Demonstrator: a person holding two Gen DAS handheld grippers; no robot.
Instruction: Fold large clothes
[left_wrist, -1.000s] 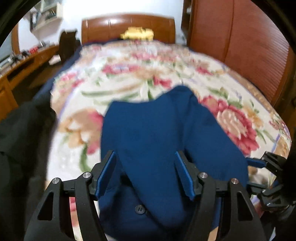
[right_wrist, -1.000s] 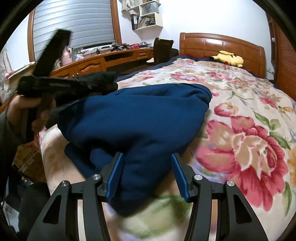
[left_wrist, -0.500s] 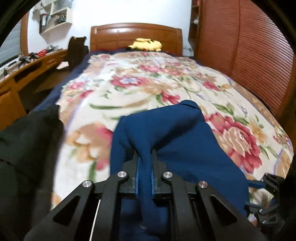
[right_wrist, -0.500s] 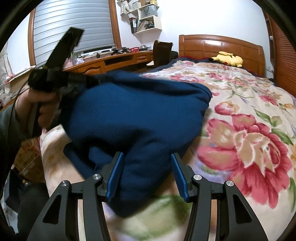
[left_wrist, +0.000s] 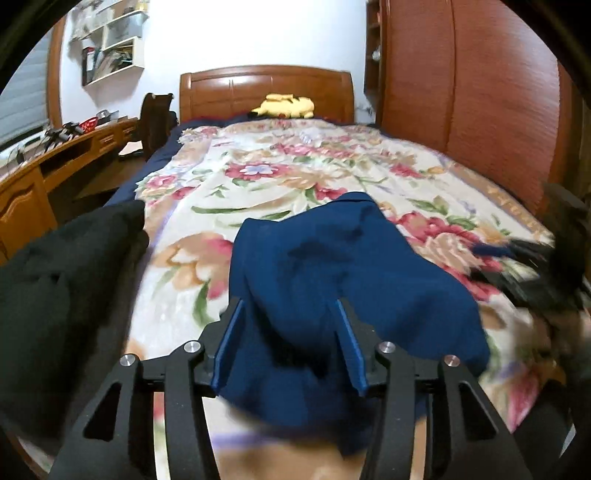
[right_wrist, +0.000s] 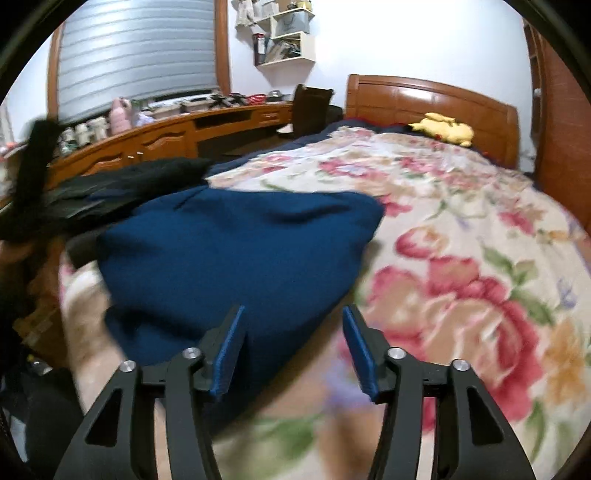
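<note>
Two grippers are at work over one bed. The left gripper (left_wrist: 288, 343) has its jaws opening, with a bunched fold of the blue garment (left_wrist: 332, 277) lying between them; the blue pads stand apart and do not seem to press the cloth. The right gripper (right_wrist: 295, 343) also has its jaws opening, spread wide; the near edge of the same garment reaches between them by the left pad, with bedspread showing by the right one.

One blue garment lies heaped at the near end of the bed, on the flowered bedspread (left_wrist: 295, 177). One black garment (left_wrist: 55, 266) lies just beside it at the bed's left edge. One yellow plush toy (left_wrist: 284, 105) sits at the far end against the wooden headboard (left_wrist: 266, 85).

One long wooden desk (right_wrist: 166, 136) runs along the wall under a window with a grey shutter (right_wrist: 136, 48), one dark chair (right_wrist: 310, 107) stands by the bed, wall shelves (right_wrist: 284, 33) hang above, and a reddish wooden wardrobe (left_wrist: 480, 103) lines the bed's right side.

From the left wrist view the blue garment's long axis runs up the bed, its narrower, pointed end toward the headboard and its wider bulk toward the grippers. It is rumpled, not flat.
</note>
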